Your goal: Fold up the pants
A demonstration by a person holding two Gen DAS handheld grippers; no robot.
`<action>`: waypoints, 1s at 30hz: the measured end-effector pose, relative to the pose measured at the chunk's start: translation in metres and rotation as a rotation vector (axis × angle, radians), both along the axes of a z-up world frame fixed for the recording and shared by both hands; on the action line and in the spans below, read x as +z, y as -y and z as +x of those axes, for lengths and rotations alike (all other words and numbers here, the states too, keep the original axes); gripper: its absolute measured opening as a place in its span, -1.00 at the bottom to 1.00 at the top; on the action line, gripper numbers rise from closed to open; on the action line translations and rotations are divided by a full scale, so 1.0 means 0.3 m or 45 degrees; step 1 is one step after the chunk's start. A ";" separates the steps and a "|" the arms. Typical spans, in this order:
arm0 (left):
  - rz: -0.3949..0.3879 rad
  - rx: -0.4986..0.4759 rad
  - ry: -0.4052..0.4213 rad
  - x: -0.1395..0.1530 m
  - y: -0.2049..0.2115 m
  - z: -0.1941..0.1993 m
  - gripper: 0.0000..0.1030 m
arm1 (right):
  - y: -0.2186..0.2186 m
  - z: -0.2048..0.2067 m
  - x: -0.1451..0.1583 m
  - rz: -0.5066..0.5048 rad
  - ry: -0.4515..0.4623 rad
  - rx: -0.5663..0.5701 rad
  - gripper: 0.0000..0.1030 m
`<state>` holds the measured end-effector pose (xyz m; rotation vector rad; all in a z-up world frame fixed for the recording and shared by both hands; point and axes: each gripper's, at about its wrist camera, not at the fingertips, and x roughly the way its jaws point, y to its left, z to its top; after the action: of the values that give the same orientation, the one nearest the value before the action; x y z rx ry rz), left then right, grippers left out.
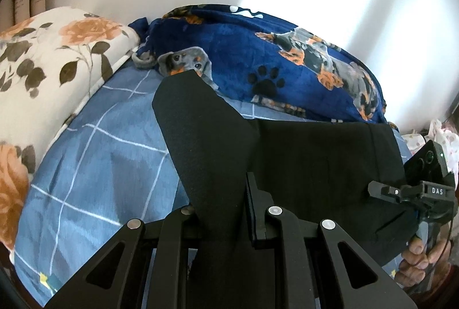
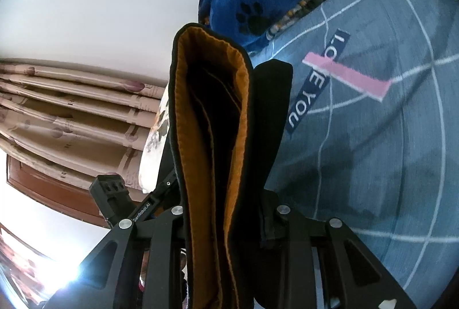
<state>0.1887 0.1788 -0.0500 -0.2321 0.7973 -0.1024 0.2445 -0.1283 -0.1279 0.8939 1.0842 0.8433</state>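
The black pants [image 1: 315,159] hang stretched between both grippers above the blue checked bed sheet [image 1: 94,154]. My left gripper [image 1: 221,211] is shut on one edge of the pants, and a stiff black flap of them sticks up past its fingers. My right gripper [image 2: 226,223] is shut on the waistband end of the pants [image 2: 212,114], whose orange-brown lining faces the camera. The right gripper also shows in the left wrist view [image 1: 413,191] at the far right, held by a hand.
A dark blue dog-print blanket [image 1: 287,59] lies bunched along the wall behind the pants. A floral pillow [image 1: 48,65] sits at the left. The sheet carries an "I LOVE YOU" patch [image 2: 315,82]. Curtains [image 2: 71,108] hang at the left in the right wrist view.
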 end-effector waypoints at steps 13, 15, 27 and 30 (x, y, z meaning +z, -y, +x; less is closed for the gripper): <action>0.041 -0.001 0.011 -0.001 0.005 0.117 -0.65 | -0.004 0.104 0.005 -0.010 0.036 -0.006 -0.50; 0.052 -0.002 0.010 -0.003 0.007 0.139 -0.65 | -0.004 0.122 0.003 -0.009 0.038 -0.010 -0.50; 0.101 -0.010 -0.002 -0.030 0.019 0.252 -0.65 | 0.023 0.182 -0.022 -0.006 0.046 -0.029 -0.50; 0.109 -0.013 -0.011 -0.045 0.023 0.277 -0.65 | 0.030 0.199 -0.036 -0.009 0.040 -0.032 -0.50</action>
<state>0.2718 0.1719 -0.0635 -0.1479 0.8097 -0.0769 0.3042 -0.1371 -0.1387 0.8837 1.0466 0.8296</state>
